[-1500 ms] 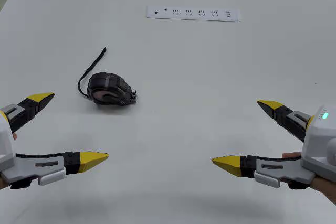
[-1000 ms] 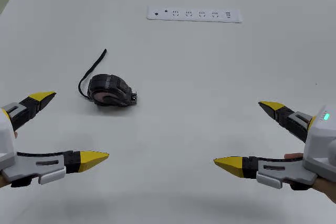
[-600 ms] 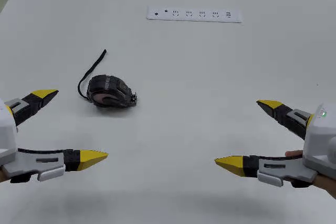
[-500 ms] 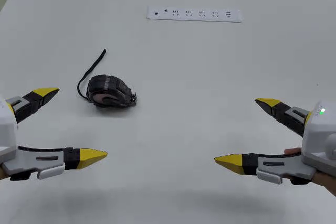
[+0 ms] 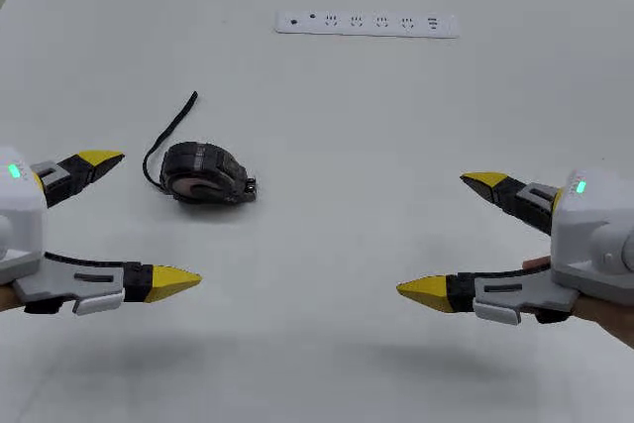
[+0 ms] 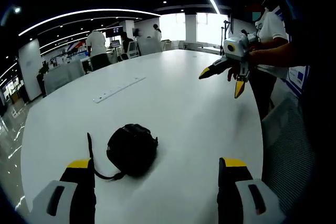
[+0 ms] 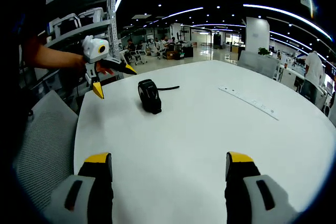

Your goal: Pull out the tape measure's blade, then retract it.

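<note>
White table (image 5: 327, 126) bears the tape measure (image 5: 203, 172), which lies on its side just ahead of the left gripper (image 5: 151, 217), well apart from the right gripper (image 5: 436, 234). Both grippers' jaws gape wide, holding nothing.

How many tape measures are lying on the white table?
1. The tape measure lies left of middle on the table, ahead of the open left gripper, its black strap stretching toward the far side. None seems hidden.
</note>
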The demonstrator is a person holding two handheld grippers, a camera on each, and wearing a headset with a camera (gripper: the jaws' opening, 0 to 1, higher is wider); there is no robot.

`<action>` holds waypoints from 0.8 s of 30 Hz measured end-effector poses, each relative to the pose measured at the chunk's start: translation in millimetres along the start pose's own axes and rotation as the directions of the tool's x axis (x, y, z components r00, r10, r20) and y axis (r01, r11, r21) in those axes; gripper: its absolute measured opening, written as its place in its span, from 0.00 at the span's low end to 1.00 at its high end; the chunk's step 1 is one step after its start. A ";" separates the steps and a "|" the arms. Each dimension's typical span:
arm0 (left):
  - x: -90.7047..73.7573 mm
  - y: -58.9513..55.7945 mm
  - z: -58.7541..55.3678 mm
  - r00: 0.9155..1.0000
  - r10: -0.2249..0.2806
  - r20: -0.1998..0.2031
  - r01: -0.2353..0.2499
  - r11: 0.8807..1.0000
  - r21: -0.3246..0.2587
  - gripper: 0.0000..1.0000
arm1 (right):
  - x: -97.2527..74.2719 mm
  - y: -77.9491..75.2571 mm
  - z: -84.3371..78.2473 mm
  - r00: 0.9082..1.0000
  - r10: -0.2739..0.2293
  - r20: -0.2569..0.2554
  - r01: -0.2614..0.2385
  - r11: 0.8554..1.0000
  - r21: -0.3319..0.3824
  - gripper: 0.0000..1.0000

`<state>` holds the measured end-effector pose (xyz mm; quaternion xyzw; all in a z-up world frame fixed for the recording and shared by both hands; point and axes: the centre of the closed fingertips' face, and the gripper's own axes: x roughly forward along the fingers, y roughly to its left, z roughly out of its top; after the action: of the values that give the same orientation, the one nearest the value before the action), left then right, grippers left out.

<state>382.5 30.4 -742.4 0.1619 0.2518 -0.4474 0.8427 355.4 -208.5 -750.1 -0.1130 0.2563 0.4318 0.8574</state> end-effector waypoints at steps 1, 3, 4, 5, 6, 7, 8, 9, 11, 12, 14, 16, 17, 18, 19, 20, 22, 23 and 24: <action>1.9 1.4 -0.3 1.000 -0.007 -0.005 0.007 1.000 0.007 0.94 | 2.8 -0.8 0.8 1.000 0.007 0.000 -0.007 1.000 -0.005 0.91; 5.5 4.5 -0.8 1.000 -0.016 -0.012 0.016 1.000 0.017 0.93 | 7.3 -1.0 3.6 1.000 0.021 0.002 -0.021 1.000 -0.015 0.89; 7.0 5.6 -1.0 1.000 -0.020 -0.016 0.020 1.000 0.022 0.93 | 9.4 -1.0 5.0 1.000 0.027 0.005 -0.027 0.999 -0.018 0.89; 8.5 6.7 -1.1 1.000 -0.024 -0.019 0.024 0.999 0.027 0.92 | 11.6 -1.0 6.2 0.999 0.032 0.006 -0.032 0.999 -0.021 0.88; 9.8 7.6 -0.8 0.999 -0.029 -0.022 0.029 0.999 0.031 0.92 | 13.8 -1.2 7.2 0.999 0.037 0.007 -0.036 0.999 -0.025 0.88; 12.2 9.1 -0.6 0.999 -0.034 -0.026 0.035 0.999 0.037 0.91 | 17.6 -1.3 8.9 0.999 0.045 0.009 -0.045 0.999 -0.030 0.88; 14.6 10.9 -1.0 0.999 -0.040 -0.031 0.041 0.998 0.045 0.91 | 20.8 -0.8 10.5 0.998 0.054 0.011 -0.054 0.998 -0.037 0.87; 16.3 11.8 -1.5 0.998 -0.045 -0.036 0.047 0.998 0.051 0.90 | 23.2 -0.4 12.2 0.998 0.060 0.015 -0.060 0.997 -0.045 0.86; 20.3 14.1 -3.1 0.997 -0.058 -0.050 0.061 0.996 0.067 0.89 | 29.0 0.1 14.1 0.997 0.073 0.017 -0.072 0.996 -0.053 0.85; 21.8 14.9 -3.5 0.996 -0.063 -0.055 0.067 0.995 0.072 0.88 | 31.2 0.3 14.8 0.997 0.079 0.018 -0.077 0.995 -0.057 0.84; 25.1 17.2 -4.5 0.995 -0.072 -0.068 0.077 0.993 0.088 0.87 | 35.9 0.9 16.3 0.996 0.091 0.019 -0.090 0.994 -0.068 0.83; 29.5 20.7 -4.8 0.993 -0.086 -0.083 0.095 0.989 0.112 0.84 | 42.3 1.4 19.7 0.994 0.109 0.024 -0.106 0.991 -0.081 0.81; 31.1 22.2 -4.7 0.992 -0.089 -0.088 0.100 0.988 0.118 0.83 | 44.6 1.4 20.9 0.993 0.114 0.027 -0.111 0.990 -0.085 0.81; 32.3 23.6 -4.6 0.991 -0.092 -0.094 0.103 0.987 0.122 0.82 | 46.8 1.4 21.9 0.992 0.119 0.028 -0.116 0.989 -0.090 0.80; 34.6 25.2 -5.1 0.989 -0.100 -0.105 0.114 0.985 0.131 0.82 | 50.1 1.8 23.2 0.991 0.129 0.027 -0.125 0.987 -0.103 0.79; 36.3 26.4 -6.6 0.988 -0.107 -0.114 0.122 0.983 0.136 0.82 | 52.5 1.5 24.1 0.991 0.133 0.025 -0.129 0.985 -0.110 0.77; 39.2 28.2 -9.7 0.983 -0.123 -0.139 0.145 0.977 0.158 0.79 | 58.0 1.3 27.2 0.989 0.145 0.028 -0.140 0.982 -0.124 0.76; 40.6 29.1 -11.0 0.980 -0.131 -0.153 0.157 0.973 0.168 0.78 | 61.3 1.3 28.9 0.988 0.152 0.030 -0.147 0.980 -0.133 0.75; 41.5 29.4 -11.7 0.977 -0.139 -0.160 0.166 0.971 0.173 0.76 | 63.5 1.3 30.1 0.987 0.157 0.032 -0.151 0.979 -0.140 0.73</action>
<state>423.4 24.4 -774.2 0.2520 0.2820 -0.5195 0.7662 396.1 -151.9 -758.8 -0.1423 0.2155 0.5158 0.8169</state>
